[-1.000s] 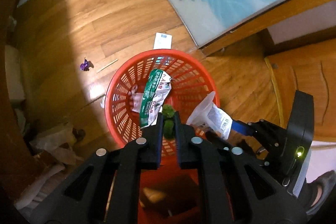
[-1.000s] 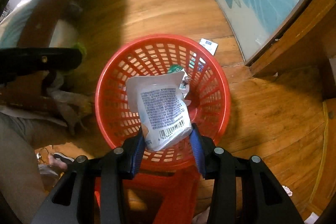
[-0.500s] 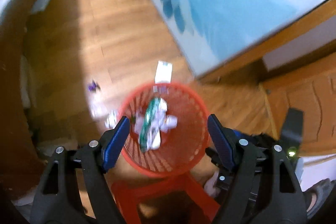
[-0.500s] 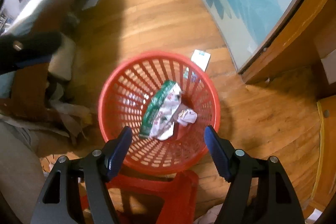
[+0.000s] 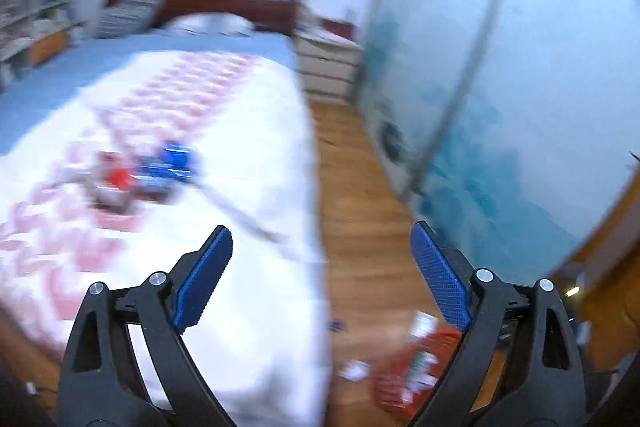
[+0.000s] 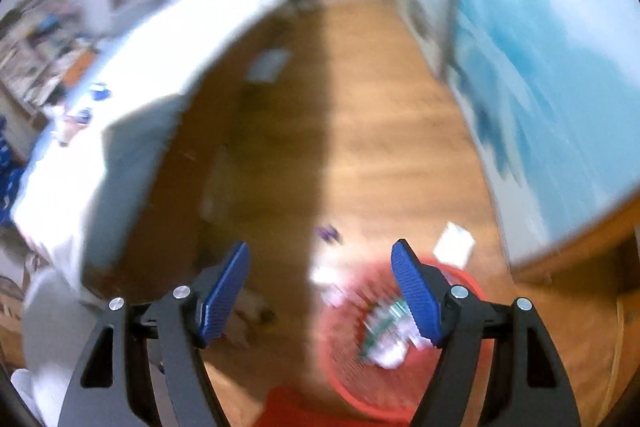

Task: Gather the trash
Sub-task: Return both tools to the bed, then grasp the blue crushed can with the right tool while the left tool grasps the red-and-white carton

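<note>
Two grippers, both spread and empty. The left gripper [image 5: 320, 259] has just been opening, with nothing between the blue pads; the right gripper [image 6: 320, 267] likewise has just been opening, and its gap frames only floor. Both views are badly smeared.

The red basket [image 6: 472, 403] sits low and to the right in the right wrist view, partly behind that gripper's right finger, with a green-and-white wrapper [image 6: 384, 323] and pale scraps inside. In the left wrist view the basket [image 5: 400, 383] is a blur at bottom right, so the right hand looks nearer to it.

Loose trash left on the wooden floor [image 6: 380, 115]:
- a white card [image 6: 454, 243] just beyond the basket rim, toward the blue glass door [image 6: 560, 75];
- a small purple scrap [image 6: 328, 233], ahead of the right gripper and near its midline;
- a pale scrap [image 6: 324, 277] just left of the basket.

Long axes cannot be told through the blur.

On the bed [image 5: 248, 155], ahead and left of the left gripper, a red and blue clutter [image 5: 152, 171] lies on the white cover; what it is, and whether it is trash, cannot be told.

Judgement: the floor pieces suit the right hand, reaching forward and down; anything on the bed suits the left.
</note>
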The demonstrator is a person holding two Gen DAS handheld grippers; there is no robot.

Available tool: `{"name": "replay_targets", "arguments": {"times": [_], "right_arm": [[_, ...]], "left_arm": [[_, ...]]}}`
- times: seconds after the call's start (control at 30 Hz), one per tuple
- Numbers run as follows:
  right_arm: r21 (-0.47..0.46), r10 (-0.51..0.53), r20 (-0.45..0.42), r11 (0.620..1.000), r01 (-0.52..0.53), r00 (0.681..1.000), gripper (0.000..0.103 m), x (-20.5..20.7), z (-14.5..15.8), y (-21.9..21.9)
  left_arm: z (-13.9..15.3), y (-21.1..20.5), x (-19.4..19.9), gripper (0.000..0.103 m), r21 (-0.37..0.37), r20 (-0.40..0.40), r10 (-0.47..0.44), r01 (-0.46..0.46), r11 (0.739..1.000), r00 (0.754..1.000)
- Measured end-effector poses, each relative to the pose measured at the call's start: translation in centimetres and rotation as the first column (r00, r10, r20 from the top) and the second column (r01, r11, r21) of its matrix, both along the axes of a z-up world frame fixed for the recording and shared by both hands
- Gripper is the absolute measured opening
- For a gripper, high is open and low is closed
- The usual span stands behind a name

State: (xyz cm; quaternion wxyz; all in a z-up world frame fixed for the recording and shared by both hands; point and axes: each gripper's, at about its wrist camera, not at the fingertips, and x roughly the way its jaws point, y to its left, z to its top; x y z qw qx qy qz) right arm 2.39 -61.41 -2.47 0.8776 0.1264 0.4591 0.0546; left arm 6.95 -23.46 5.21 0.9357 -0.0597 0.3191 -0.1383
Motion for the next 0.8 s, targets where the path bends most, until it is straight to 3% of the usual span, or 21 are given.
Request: {"name": "replay_targets", "arguments": {"times": [0.1,0.23,0.37,0.43,0.6,0.8], "right_arm": [[0.037,0.072,0.043,0.997,-0.073,0.996,0.076,2.9,2.1,6.1],[0.041,0.142,0.111,0.988,-0.147,0.984,0.076,4.8,4.7,13.2],[0.043,0.182,0.143,0.981,-0.190,0.973,0.078,6.3,6.1,18.9],[0.055,0.182,0.143,0.980,-0.192,0.973,0.078,6.7,6.1,20.5],[0.051,0.200,0.144,0.977,-0.209,0.969,0.079,8.9,6.0,24.0],[0.005,0.248,0.193,0.967,-0.253,0.949,0.085,16.8,6.2,28.2]], "left_arm": [[-1.8,6.2,-0.9,0.090,-0.022,0.017,0.100,-0.100,0.995,0.995],[-6.0,12.1,-2.5,0.090,-0.138,-0.013,0.227,-0.227,0.964,0.974],[-7.8,14.2,-1.1,0.090,-0.119,-0.098,0.242,-0.253,0.960,0.965],[-8.2,15.3,-0.7,0.090,-0.160,-0.123,0.235,-0.253,0.954,0.964],[-8.7,16.7,-0.6,0.090,-0.135,-0.126,0.240,-0.256,0.957,0.963],[-7.8,17.5,0.4,0.090,-0.114,-0.106,0.231,-0.243,0.963,0.967]]}}
